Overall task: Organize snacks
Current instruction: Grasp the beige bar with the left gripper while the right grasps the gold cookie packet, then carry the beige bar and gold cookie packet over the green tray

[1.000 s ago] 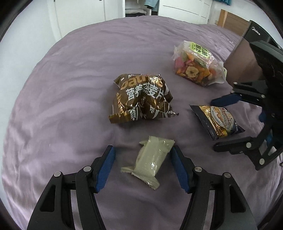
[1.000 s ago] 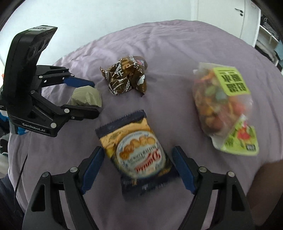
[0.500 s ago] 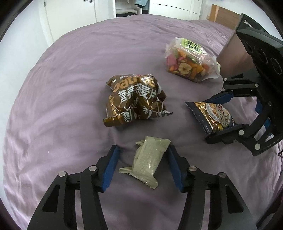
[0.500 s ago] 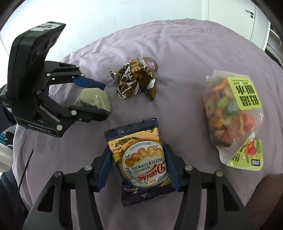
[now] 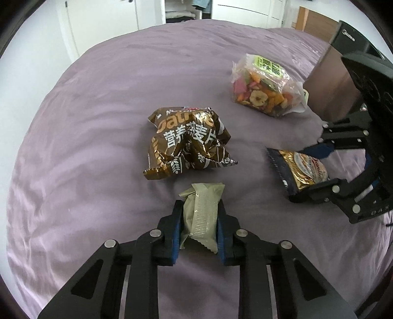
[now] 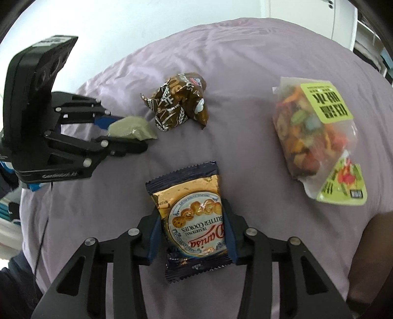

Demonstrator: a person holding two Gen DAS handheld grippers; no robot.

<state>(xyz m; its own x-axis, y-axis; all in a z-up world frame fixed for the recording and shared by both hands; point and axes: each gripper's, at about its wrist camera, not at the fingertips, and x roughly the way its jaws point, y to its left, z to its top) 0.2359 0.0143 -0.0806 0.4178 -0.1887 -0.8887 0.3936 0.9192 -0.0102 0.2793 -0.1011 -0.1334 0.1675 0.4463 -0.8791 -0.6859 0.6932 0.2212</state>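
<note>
My left gripper (image 5: 198, 222) is shut on a pale green snack packet (image 5: 202, 216) on the purple bedcover (image 5: 86, 147); it also shows in the right wrist view (image 6: 132, 127). My right gripper (image 6: 192, 233) is shut on a blue-and-gold butter cookie packet (image 6: 194, 220), seen at the right of the left wrist view (image 5: 299, 169). A crumpled brown oat snack bag (image 5: 186, 139) lies in the middle, also in the right wrist view (image 6: 179, 105). A clear bag of mixed dried fruit chips (image 5: 265, 86) lies further back, at the right in the right wrist view (image 6: 314, 137).
A brown cardboard box (image 5: 329, 90) stands just right of the chips bag. White cupboard doors (image 5: 110, 22) and a wall lie beyond the bed's far edge. The bedcover is wrinkled and soft.
Both grippers have closed from open: the left one onto the green packet, the right one onto the cookie packet. Both moved slightly forward over their packets.
</note>
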